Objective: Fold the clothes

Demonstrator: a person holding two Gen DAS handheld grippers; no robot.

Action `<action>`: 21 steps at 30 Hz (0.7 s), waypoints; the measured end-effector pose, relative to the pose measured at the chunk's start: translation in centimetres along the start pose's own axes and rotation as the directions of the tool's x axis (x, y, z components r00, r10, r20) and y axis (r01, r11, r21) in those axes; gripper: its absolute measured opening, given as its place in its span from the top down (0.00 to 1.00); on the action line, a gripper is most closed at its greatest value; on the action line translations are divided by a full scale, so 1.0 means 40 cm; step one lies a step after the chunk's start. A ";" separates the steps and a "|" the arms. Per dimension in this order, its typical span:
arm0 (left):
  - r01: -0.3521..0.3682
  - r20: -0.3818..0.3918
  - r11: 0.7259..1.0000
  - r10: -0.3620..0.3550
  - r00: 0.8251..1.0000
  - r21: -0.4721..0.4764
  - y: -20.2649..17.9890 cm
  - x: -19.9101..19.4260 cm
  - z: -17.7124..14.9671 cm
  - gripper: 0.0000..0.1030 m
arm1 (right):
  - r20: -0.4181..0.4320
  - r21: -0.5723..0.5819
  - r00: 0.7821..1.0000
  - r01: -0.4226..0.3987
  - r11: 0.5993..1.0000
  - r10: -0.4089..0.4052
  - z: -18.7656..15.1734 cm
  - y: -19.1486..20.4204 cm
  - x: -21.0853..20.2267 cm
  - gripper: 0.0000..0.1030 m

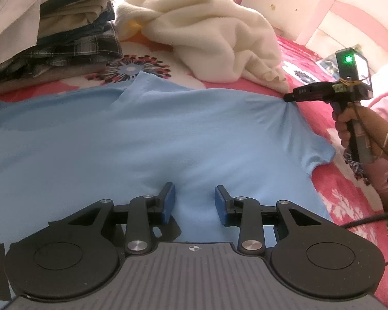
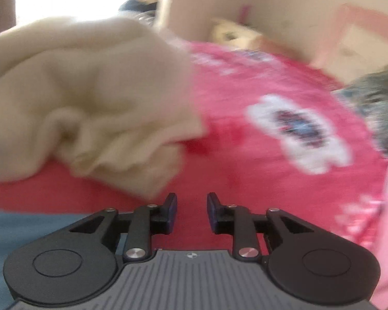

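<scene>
Low in the left wrist view, the left gripper hangs parted, empty, over the blue T-shirt filling mid-frame. At right, the right gripper, jaws apart, meets the shirt's edge. Upper centre, a cream blanket.

right wrist view smeared by motion blur, cream blanket soft-edged, small tan object by the wall unreadable, blue t-shirt cut off at left and bottom edges, clothes pile cropped at left, person's hand partly behind the handle
</scene>
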State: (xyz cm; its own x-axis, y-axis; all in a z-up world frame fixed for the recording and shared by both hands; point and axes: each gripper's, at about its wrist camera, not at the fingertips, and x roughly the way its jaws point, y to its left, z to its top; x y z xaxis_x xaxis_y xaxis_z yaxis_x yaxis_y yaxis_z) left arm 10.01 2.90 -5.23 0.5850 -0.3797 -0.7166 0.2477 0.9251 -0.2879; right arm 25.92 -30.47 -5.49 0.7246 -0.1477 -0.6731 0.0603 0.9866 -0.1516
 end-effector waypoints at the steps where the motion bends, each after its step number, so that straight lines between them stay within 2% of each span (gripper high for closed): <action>1: 0.006 0.002 1.000 -0.006 1.000 -0.006 0.004 0.000 0.001 0.67 | 0.024 0.005 0.998 -0.057 0.998 0.056 0.010 0.005 -0.027 0.73; 2: 0.012 0.006 1.000 -0.012 1.000 -0.016 0.008 -0.001 0.003 0.67 | 0.033 -0.018 0.989 -0.142 0.990 0.143 0.017 0.026 -0.053 0.73; 3: 0.019 0.011 0.999 -0.019 1.000 -0.026 0.012 -0.001 0.005 0.67 | 0.034 -0.052 0.970 -0.237 0.970 0.239 0.023 0.053 -0.080 0.73; 5: 0.027 0.024 0.999 -0.026 0.999 -0.033 0.018 -0.006 0.007 0.67 | 0.009 -0.157 0.912 -0.404 0.901 0.411 0.021 0.133 -0.121 0.73; 7: 0.021 0.039 0.999 -0.020 0.999 -0.029 0.022 -0.010 0.010 0.67 | -0.036 -0.226 0.854 -0.513 0.828 0.519 0.022 0.212 -0.137 0.77; 10: 0.004 0.059 0.999 -0.002 0.998 -0.034 0.032 -0.013 0.017 0.67 | -0.101 -0.189 0.773 -0.633 0.751 0.627 0.044 0.293 -0.118 0.76; 13: 0.000 0.071 0.998 0.004 0.997 -0.056 0.049 -0.017 0.021 0.67 | -0.156 -0.097 0.686 -0.726 0.680 0.710 0.067 0.359 -0.077 0.73; 14: -0.003 0.073 0.998 0.007 0.997 -0.059 0.053 -0.017 0.021 0.67 | -0.177 -0.071 0.665 -0.744 0.665 0.726 0.076 0.378 -0.055 0.71; 15: -0.005 0.073 0.998 0.009 0.997 -0.058 0.056 -0.016 0.019 0.67 | -0.201 -0.051 0.648 -0.756 0.653 0.735 0.081 0.396 -0.036 0.64; 17: -0.008 0.071 0.999 0.012 0.997 -0.048 0.058 -0.012 0.016 0.67 | -0.253 -0.031 0.621 -0.772 0.635 0.742 0.085 0.428 -0.005 0.62; 19: -0.010 0.072 0.999 0.013 0.997 -0.037 0.058 -0.008 0.013 0.67 | -0.321 -0.042 0.588 -0.792 0.609 0.743 0.077 0.465 0.013 0.61; 21: -0.010 0.076 1.000 0.012 0.997 -0.029 0.058 -0.005 0.012 0.67 | -0.369 -0.063 0.564 -0.808 0.585 0.739 0.067 0.489 0.020 0.61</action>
State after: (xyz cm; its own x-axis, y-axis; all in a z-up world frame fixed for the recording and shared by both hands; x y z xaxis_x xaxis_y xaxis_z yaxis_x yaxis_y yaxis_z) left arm 10.84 5.12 -5.43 0.6450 -0.3681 -0.6696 0.2197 0.9287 -0.2988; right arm 29.53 -11.10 -7.07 0.1996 0.6198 -0.7590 -0.5939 0.6926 0.4094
